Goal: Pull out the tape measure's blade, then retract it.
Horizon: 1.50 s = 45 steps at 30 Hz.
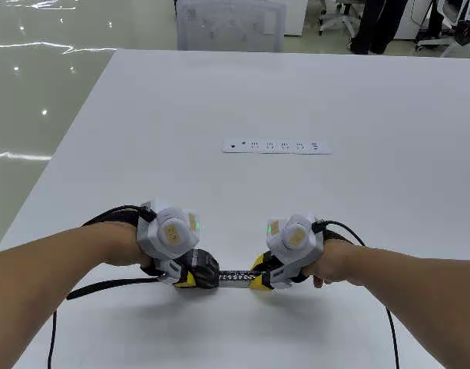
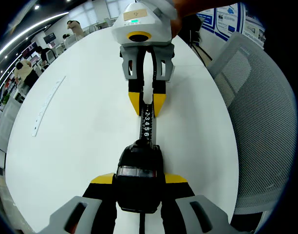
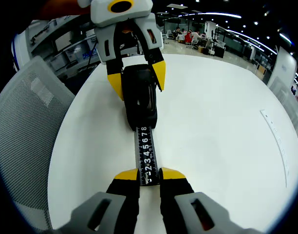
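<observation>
The tape measure [image 1: 205, 270], a black case, sat at the near edge of the white table [image 1: 220, 100], just left of centre in the head view, with a short run of its blade [image 1: 236, 274] drawn out to the right. The blade ran straight and low over the tabletop; whether it touched the surface could not be told. In the left gripper view the digits 2 to 6 read along the exposed stretch. The left gripper [image 2: 139, 179] had its yellow-tipped jaws closed in against the two sides of the case, clamping it. The right gripper [image 3: 149, 175] had its jaws brought nearly together, pinching the blade's free end between the yellow tips. The two grippers faced each other, near but apart, joined by the blade alone. A bare forearm came in from each near corner of the head view, and a black cable [image 1: 104, 287] trailed off to the left. Farther across the table lay a thin white strip [image 1: 276, 146] printed with small marks, well apart from the grippers. A pale mesh chair [image 1: 231, 27] stood at the far edge, and a person in dark trousers [image 1: 371, 27] stood beyond it to the right.
</observation>
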### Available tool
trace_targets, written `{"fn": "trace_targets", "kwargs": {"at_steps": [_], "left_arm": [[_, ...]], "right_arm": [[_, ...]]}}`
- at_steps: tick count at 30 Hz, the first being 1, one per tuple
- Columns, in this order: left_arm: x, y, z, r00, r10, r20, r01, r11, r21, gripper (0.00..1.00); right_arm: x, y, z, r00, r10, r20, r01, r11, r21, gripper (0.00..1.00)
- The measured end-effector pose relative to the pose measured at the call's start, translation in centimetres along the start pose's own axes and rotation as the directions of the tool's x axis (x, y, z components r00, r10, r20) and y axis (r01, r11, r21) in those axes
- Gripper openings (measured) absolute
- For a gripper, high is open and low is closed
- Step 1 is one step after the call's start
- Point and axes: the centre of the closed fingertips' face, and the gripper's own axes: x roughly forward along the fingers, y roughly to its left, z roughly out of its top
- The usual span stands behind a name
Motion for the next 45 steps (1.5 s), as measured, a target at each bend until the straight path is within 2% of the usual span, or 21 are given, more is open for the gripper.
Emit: {"fn": "trace_targets", "kwargs": {"at_steps": [45], "left_arm": [[0.1, 0.0, 0.0, 1.0, -0.005, -0.009, 0.005, 1.0, -0.001, 0.31]], "right_arm": [[-1.8, -0.3, -2.8, 0.9998, -0.005, -0.019, 0.006, 1.0, 0.023, 0.13]]}}
